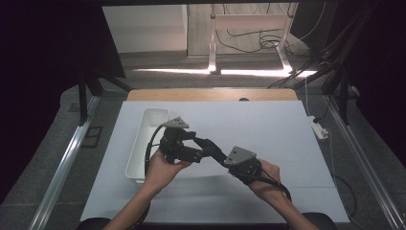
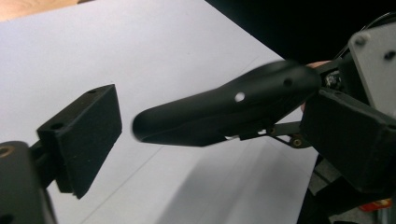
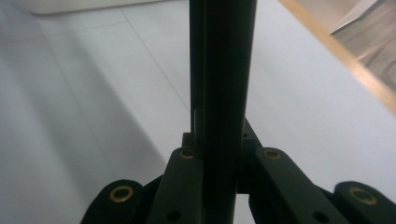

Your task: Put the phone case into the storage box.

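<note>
Black grippers [image 1: 191, 143], grey triangular plates [image 1: 175, 123]

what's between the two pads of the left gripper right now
In the left gripper view, a black curved plastic handle-like piece reaches into the gap between the left gripper's wide-open pads, touching neither. The right gripper holds its far end, clamped shut.

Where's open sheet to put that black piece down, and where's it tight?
Free: the white sheet right of the white tray, out to its right edge, and the near strip in front of both hands. Tight: mid-left, where the left gripper and right gripper meet over the black piece beside the tray.
</note>
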